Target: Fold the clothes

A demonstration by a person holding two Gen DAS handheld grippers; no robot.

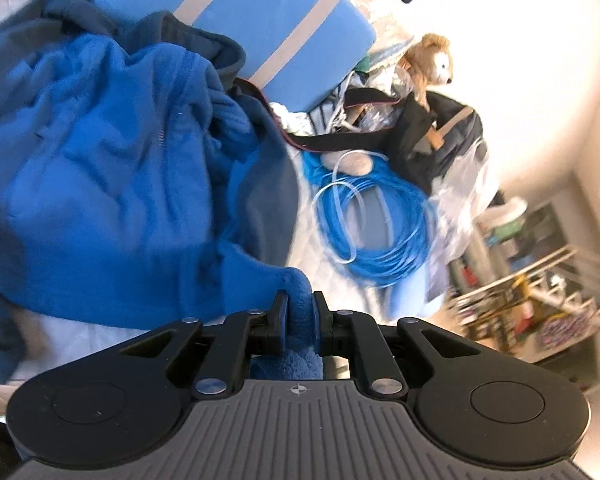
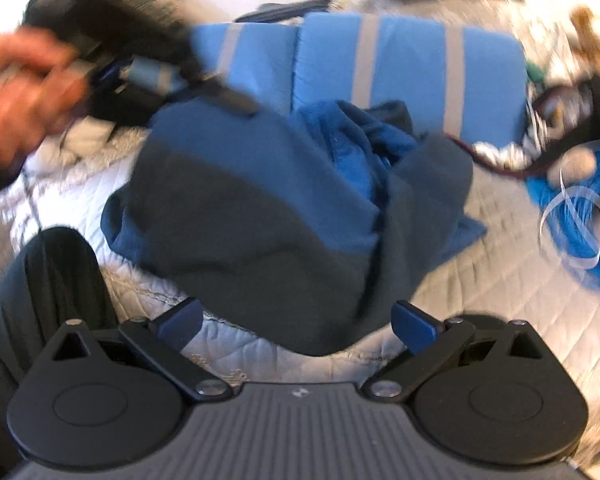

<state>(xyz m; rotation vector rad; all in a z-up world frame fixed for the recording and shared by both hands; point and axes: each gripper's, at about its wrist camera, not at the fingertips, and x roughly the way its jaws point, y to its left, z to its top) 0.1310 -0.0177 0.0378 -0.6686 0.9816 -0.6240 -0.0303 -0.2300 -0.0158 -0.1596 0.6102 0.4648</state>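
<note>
Left claw (image 1: 300,316) nearly closed, pinching a fold of the blue-and-grey fleece garment (image 1: 100,168); right claw (image 2: 298,330) spread wide, empty, just above the garment's grey hem on the quilted bed (image 2: 480,280).

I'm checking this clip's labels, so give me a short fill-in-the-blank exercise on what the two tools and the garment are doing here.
1. The left tool is shut on a fold of the ____ fleece garment.
2. The right tool is ____, with nothing between its pads.
3. The garment lies on a white quilted ____.
4. Beside the garment lies a coil of blue ____.

Missing words: blue; open; bedspread; cable
</note>
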